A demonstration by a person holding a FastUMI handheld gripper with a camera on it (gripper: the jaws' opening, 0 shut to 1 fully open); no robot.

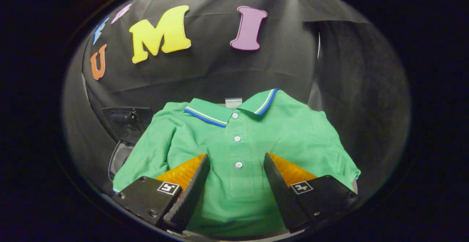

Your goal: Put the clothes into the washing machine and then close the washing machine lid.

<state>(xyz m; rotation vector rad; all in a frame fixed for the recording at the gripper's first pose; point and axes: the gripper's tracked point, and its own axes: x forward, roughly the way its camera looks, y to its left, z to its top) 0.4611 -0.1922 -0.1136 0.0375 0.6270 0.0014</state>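
A green polo shirt (242,139) lies spread flat with its front up, its collar striped white and blue and its placket showing three white buttons. My gripper (237,158) hangs over the shirt's chest with its fingers wide apart, one on each side of the button placket. Nothing is held between them; whether the tips touch the cloth I cannot tell. Beyond the shirt's left sleeve a dark machine part (126,119) and a curved grey rim (119,157) peek out; this looks like the washing machine, mostly hidden.
The black cloth wall (220,62) stands close behind the shirt and wraps round on the right. The surface under the shirt is almost wholly covered by it.
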